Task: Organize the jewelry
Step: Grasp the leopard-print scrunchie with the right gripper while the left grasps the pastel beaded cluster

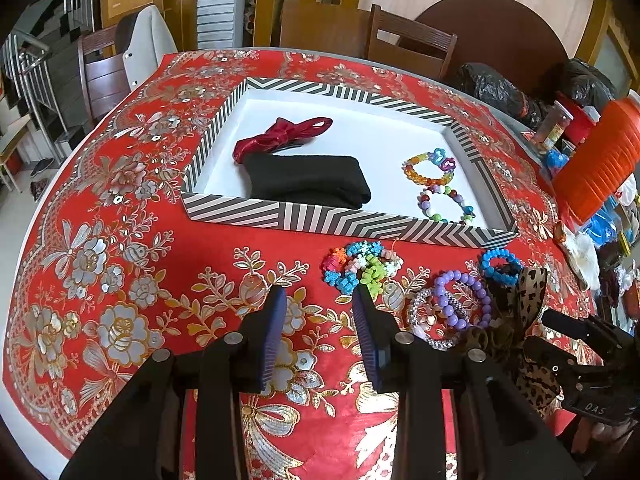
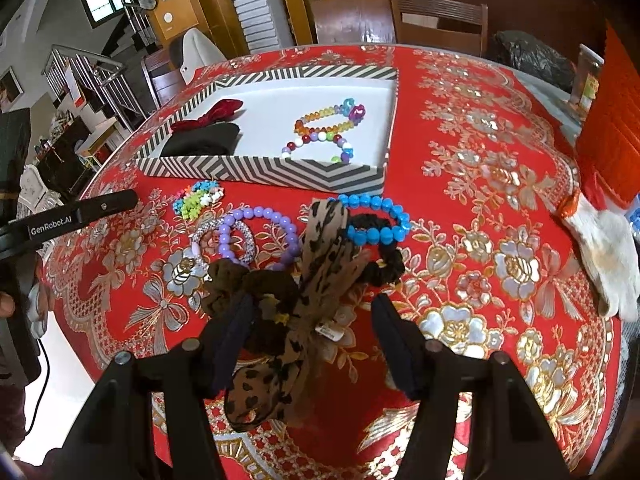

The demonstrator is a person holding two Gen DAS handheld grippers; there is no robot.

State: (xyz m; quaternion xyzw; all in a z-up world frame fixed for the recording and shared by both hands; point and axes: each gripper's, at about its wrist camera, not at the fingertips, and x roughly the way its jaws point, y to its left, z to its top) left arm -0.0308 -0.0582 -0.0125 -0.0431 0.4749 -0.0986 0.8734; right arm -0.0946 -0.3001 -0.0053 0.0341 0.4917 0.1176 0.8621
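A striped tray holds a red velvet bow, a black cloth and two bead bracelets. In front of it on the red tablecloth lie a colourful star bracelet, a purple bead bracelet, a silver one, a blue one, a black scrunchie and a leopard-print bow. My left gripper is open and empty, just short of the star bracelet. My right gripper is open, its fingers either side of the leopard bow.
An orange container and clutter stand at the table's right edge. A white glove lies on the right. Chairs stand behind the table. The left gripper's body shows at the left of the right wrist view.
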